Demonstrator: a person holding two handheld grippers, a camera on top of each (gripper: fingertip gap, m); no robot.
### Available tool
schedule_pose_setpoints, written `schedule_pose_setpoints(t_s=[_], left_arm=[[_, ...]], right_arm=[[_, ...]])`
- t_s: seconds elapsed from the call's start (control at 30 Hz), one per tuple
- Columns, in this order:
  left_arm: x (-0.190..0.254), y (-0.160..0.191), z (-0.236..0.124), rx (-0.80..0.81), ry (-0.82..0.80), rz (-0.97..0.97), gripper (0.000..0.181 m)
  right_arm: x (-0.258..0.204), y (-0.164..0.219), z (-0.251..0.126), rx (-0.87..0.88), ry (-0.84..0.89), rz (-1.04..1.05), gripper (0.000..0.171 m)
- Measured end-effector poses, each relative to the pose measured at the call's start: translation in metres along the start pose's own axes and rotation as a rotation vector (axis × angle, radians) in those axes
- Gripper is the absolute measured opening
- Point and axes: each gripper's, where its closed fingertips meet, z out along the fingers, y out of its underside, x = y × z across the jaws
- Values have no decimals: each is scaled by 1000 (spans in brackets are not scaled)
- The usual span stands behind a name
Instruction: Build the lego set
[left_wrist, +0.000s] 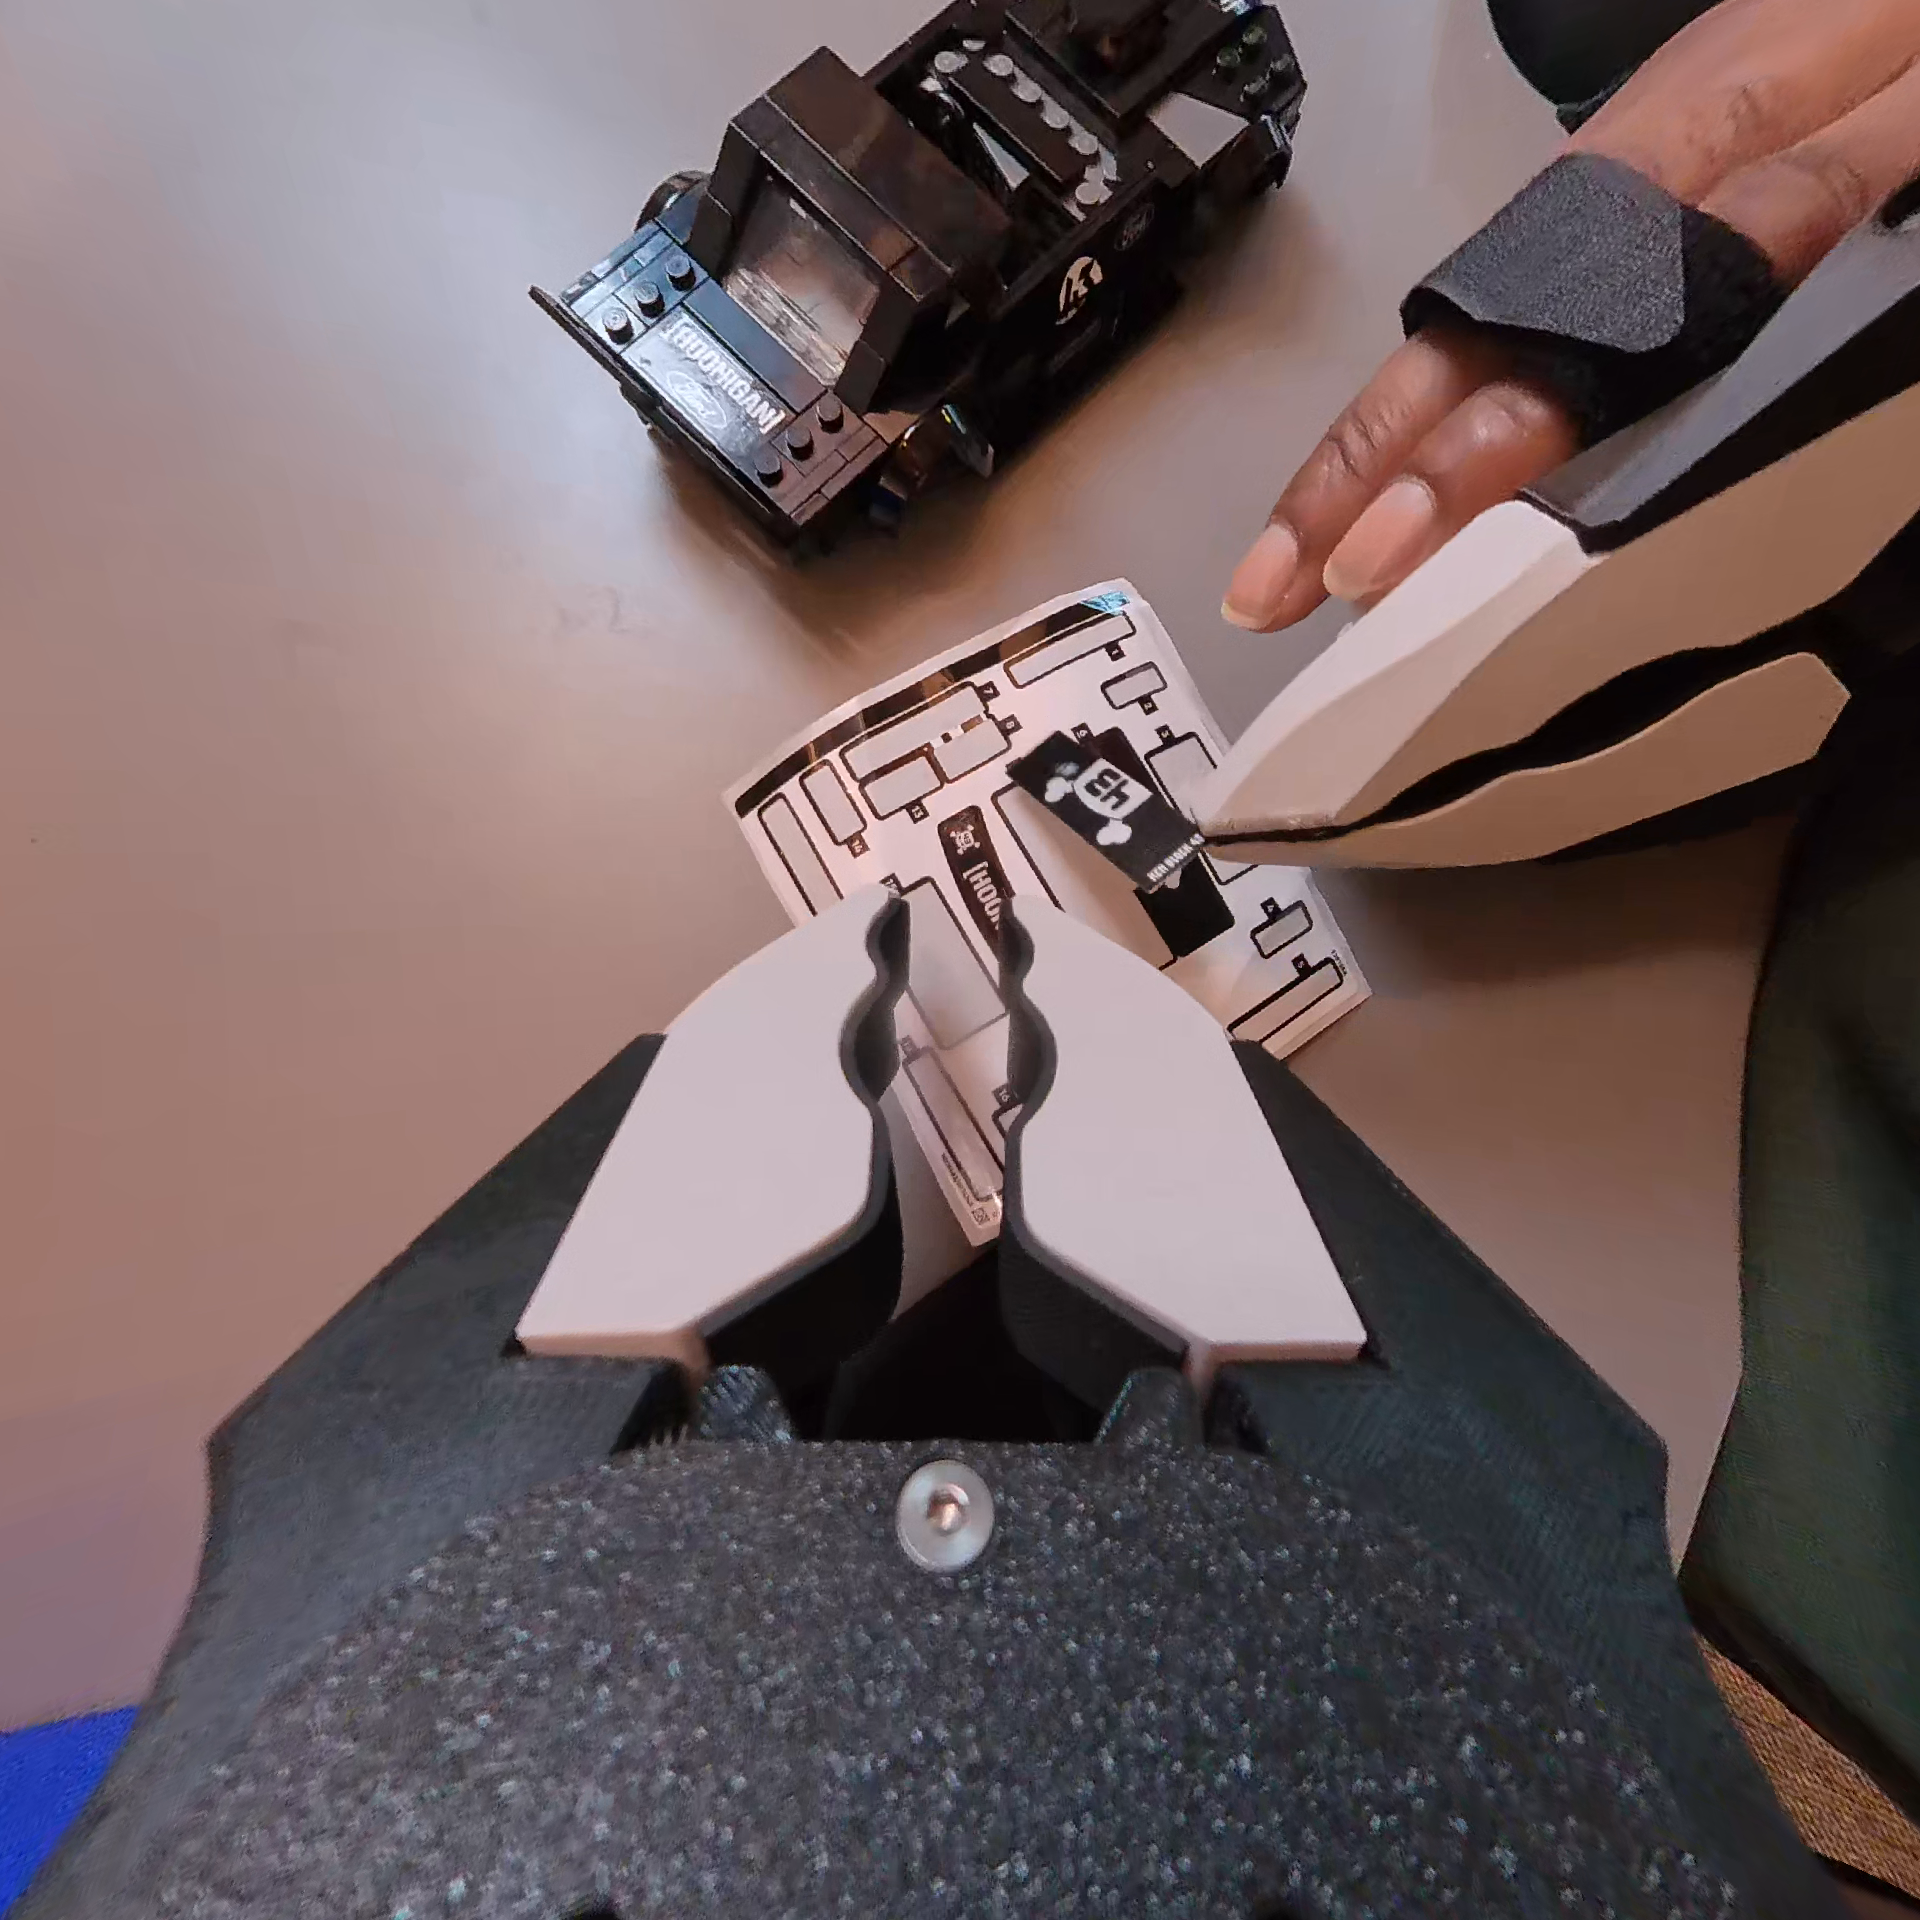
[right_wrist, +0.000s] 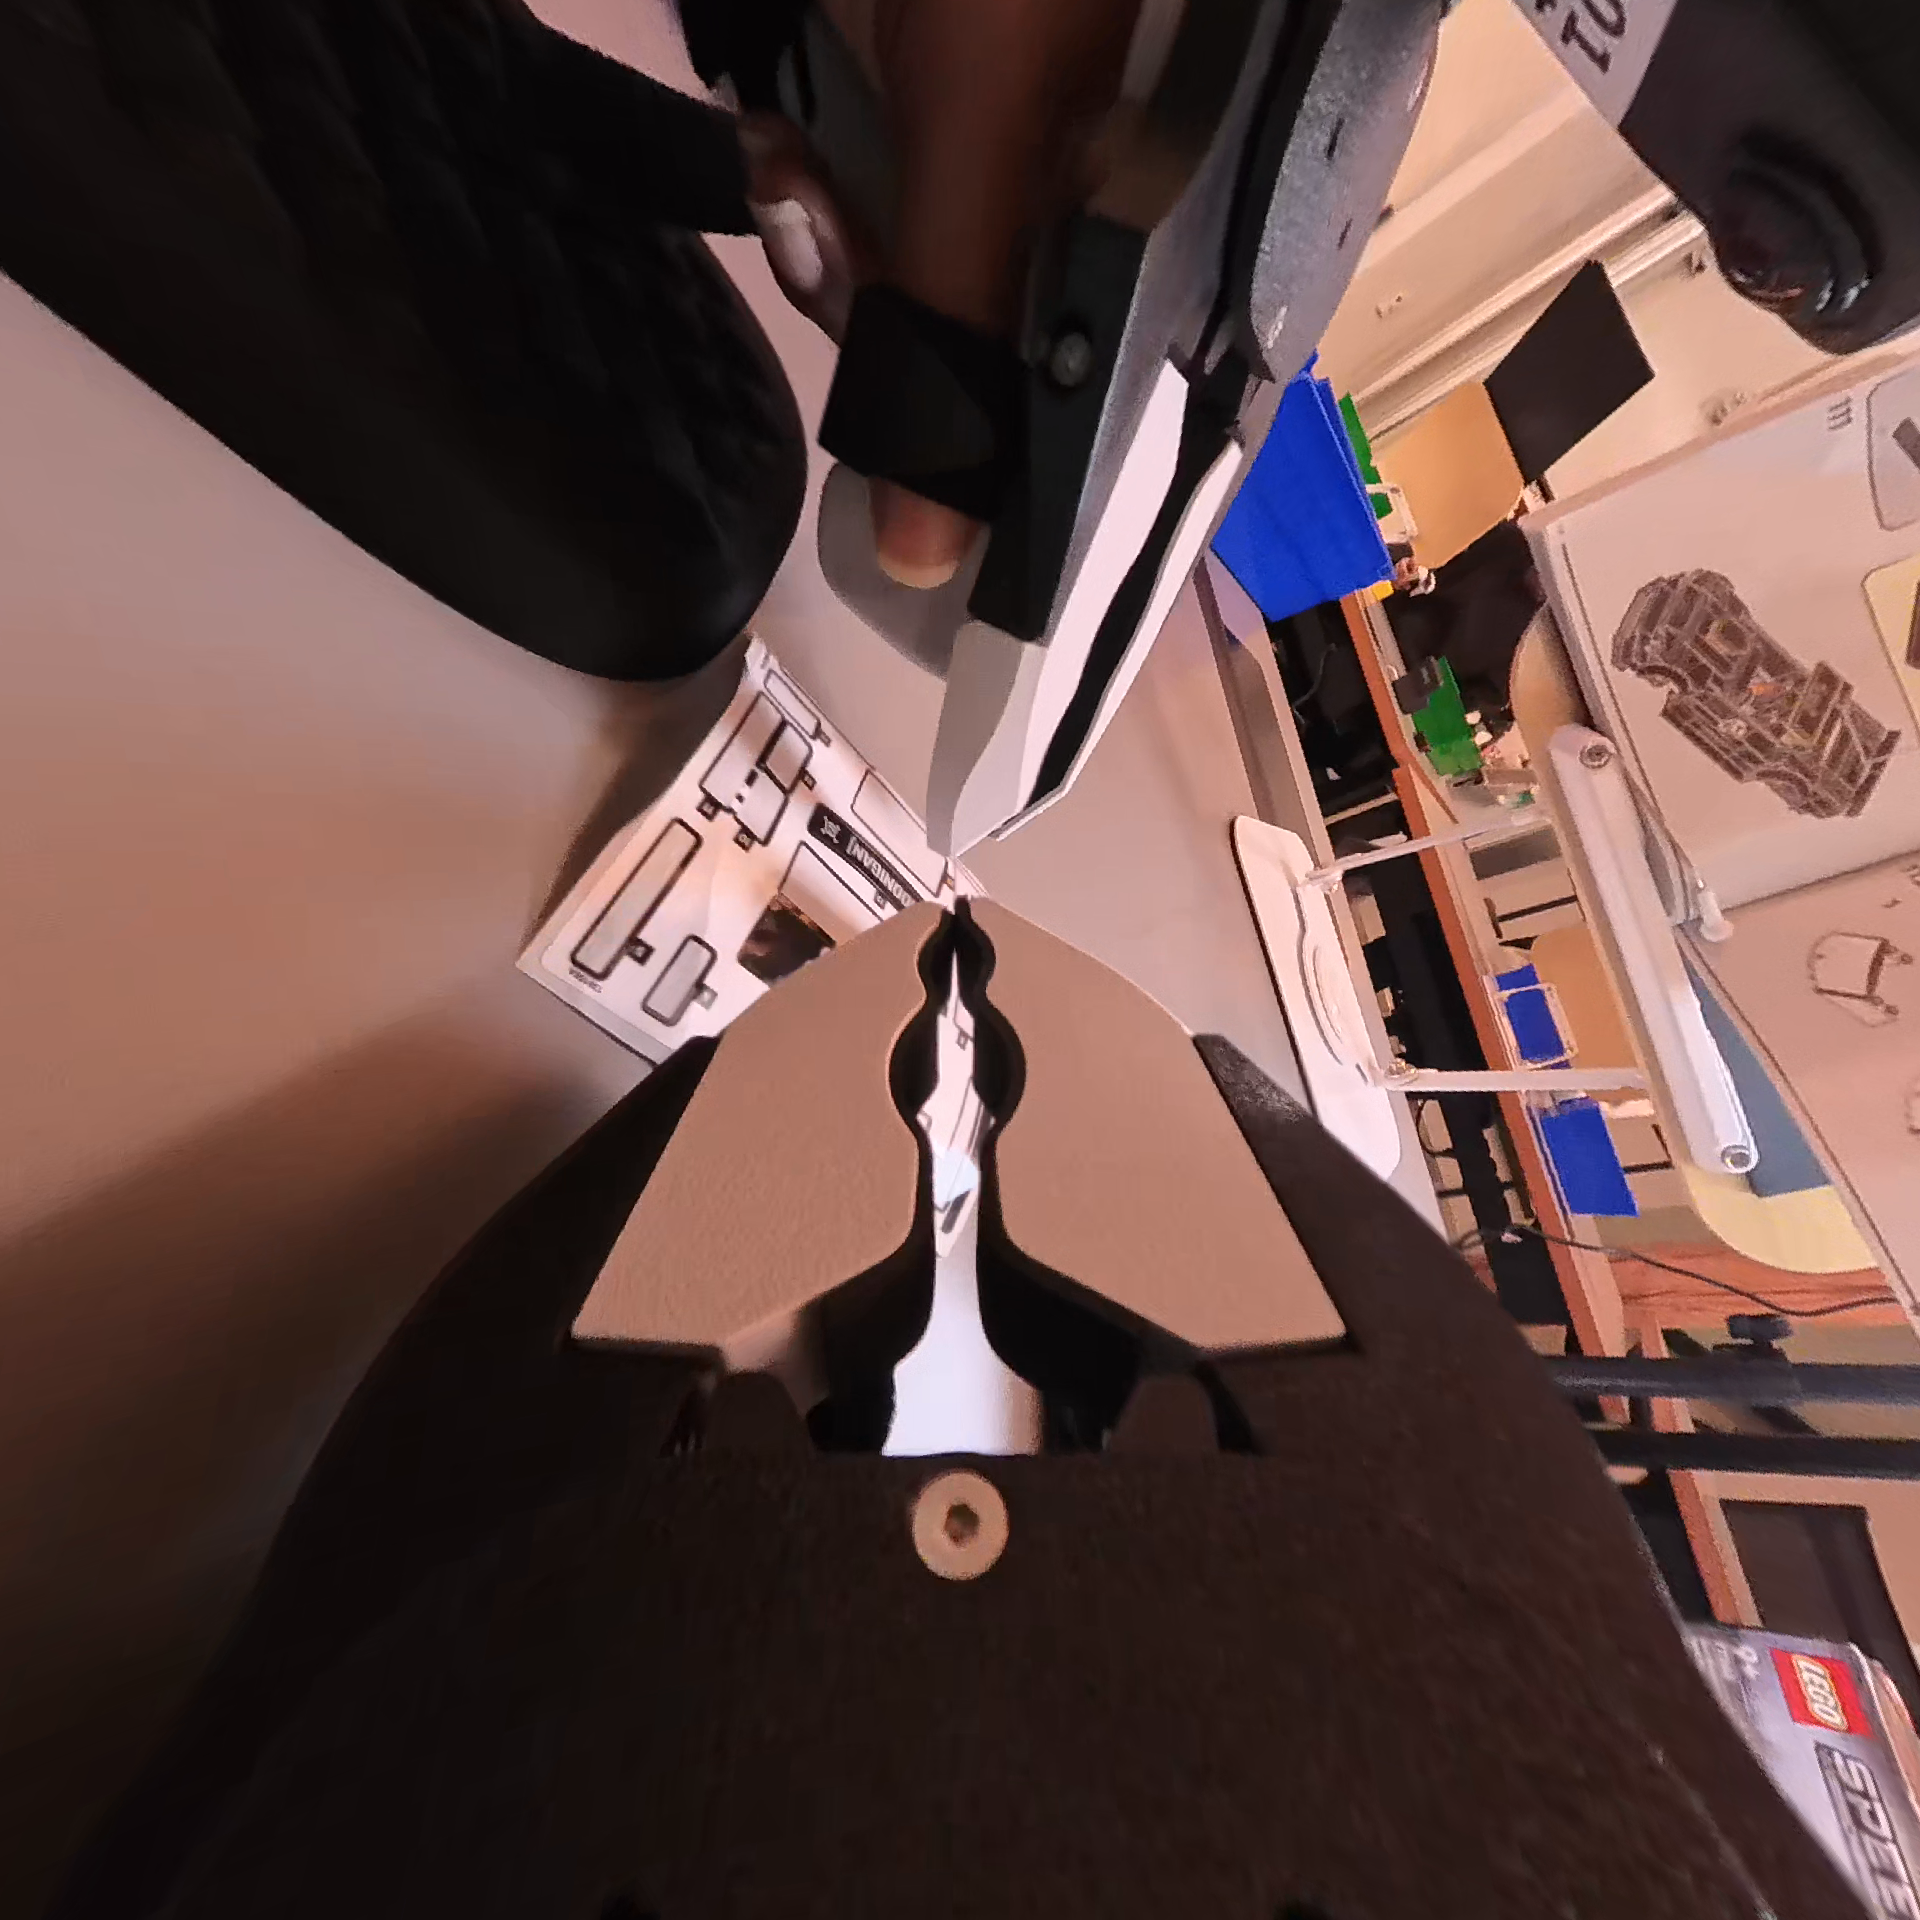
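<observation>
Stickers are what the work centres on: a white sticker sheet (left_wrist: 1049, 831) is laid flat on the grey-brown table (left_wrist: 312, 727), most of its outlined slots already bare. Its near edge is pinched by the left gripper (left_wrist: 951, 914), whose pale fingers (left_wrist: 758, 1132) are drawn nearly together with the sheet seen in the slit between them. A black sticker (left_wrist: 1107, 805) with white markings is lifted at an angle off the sheet and is clamped at its corner by the tips of the right gripper (left_wrist: 1210, 831), which is fully closed on it. The person's hand (left_wrist: 1455, 416), partly wrapped in a black strap, is seen along that gripper's top.

Beyond the sheet, well apart from both grippers, the black lego car (left_wrist: 914, 260) is set on the table, its roof open and a row of grey studs shown inside.

In the right wrist view, blue bins (right_wrist: 1304, 499) are seen on shelving past the table edge; what is held in them cannot be told. A lego box (right_wrist: 1808, 1756) is visible at the lower right.
</observation>
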Motion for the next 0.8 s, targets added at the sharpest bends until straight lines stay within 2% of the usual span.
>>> schedule_pose_setpoints(t_s=[0.8], left_arm=[[12, -11, 7, 25, 86, -15, 3]], right_arm=[[-12, 4, 7, -49, -28, 7, 0]])
